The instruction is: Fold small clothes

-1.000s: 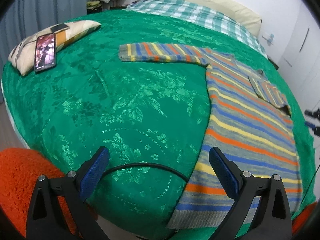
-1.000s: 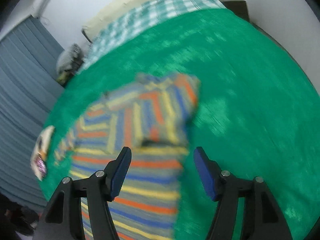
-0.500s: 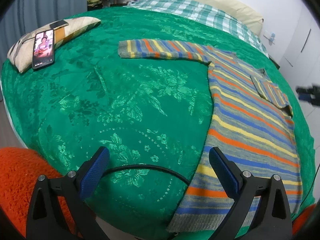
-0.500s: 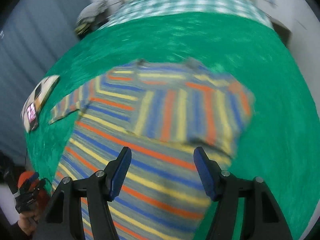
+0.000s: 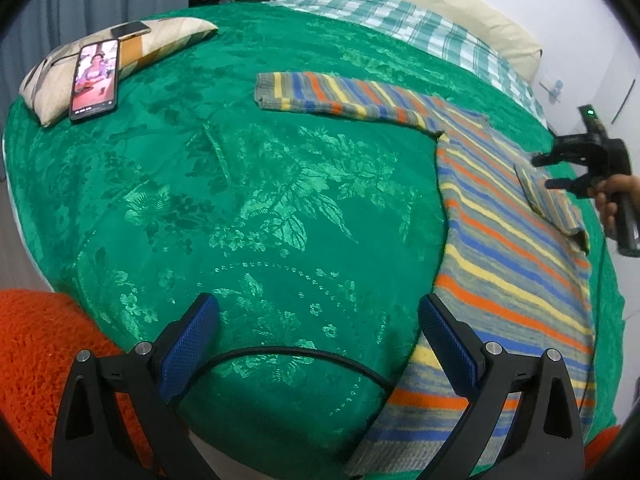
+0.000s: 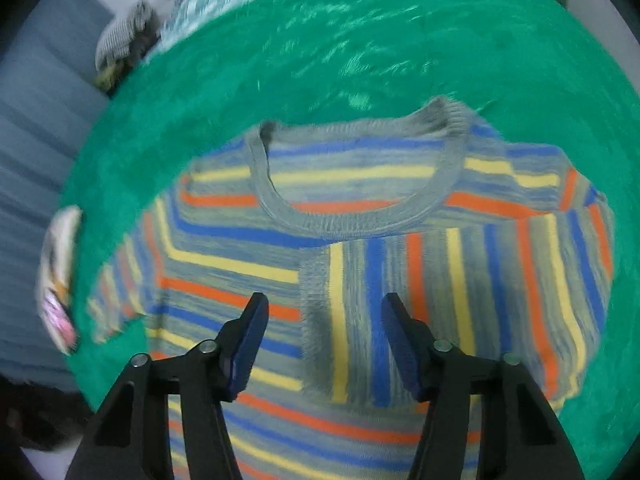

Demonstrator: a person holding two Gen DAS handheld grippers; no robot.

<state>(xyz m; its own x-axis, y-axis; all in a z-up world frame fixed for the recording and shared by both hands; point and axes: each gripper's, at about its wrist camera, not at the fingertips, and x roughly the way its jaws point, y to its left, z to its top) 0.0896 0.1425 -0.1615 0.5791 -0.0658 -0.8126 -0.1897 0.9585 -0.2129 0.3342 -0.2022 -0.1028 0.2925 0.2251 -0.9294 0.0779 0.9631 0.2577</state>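
Striped sweater (image 6: 360, 248) flat on green bedspread (image 5: 240, 184), folded sleeve's cuff between the parted, empty fingers of right gripper (image 6: 324, 344), left gripper (image 5: 316, 344) fingers wide apart, empty, sweater hem beside right finger.

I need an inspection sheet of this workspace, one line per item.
Surface: green bedspread, flower pattern, on a bed.
Job's things: striped sweater lying flat; one sleeve folded across the chest, the other sleeve stretched out.
Clutter: phone with lit screen, on a small pillow.
Grippers: left claw open, empty; right claw open above the folded sleeve.
Cables: black cable by the left claw.
Surroundings: checked sheet, curtain, orange rug.
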